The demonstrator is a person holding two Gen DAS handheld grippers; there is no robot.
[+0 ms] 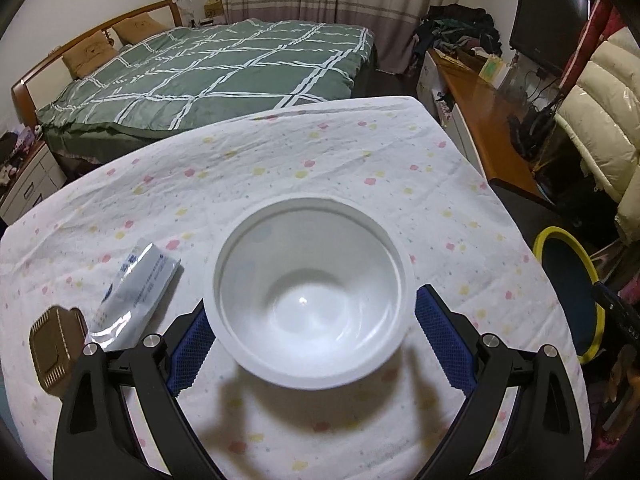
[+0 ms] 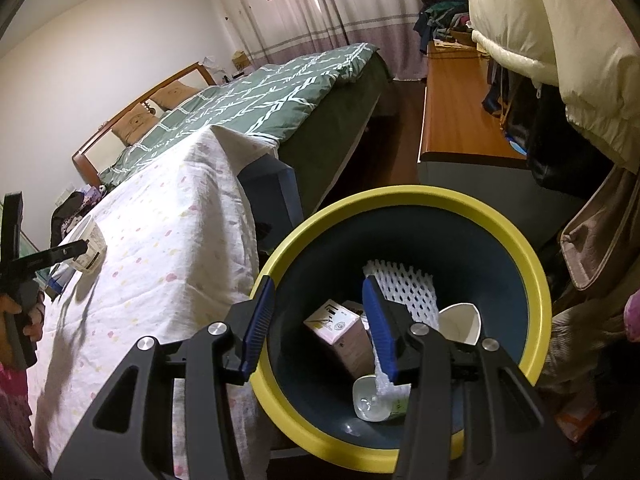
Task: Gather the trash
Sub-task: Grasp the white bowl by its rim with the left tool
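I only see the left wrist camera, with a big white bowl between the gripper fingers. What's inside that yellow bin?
Observer: The yellow-rimmed bin already holds a white foam net, a pinkish carton, a paper cup and a small white container.
Operator: Where's the other gripper?
Observer: The right gripper hangs open over the bin, holding nothing.
Operator: Does my bowl have writing?
Observer: Yes, the white bowl has printed text on its outer side, seen from the right wrist camera.
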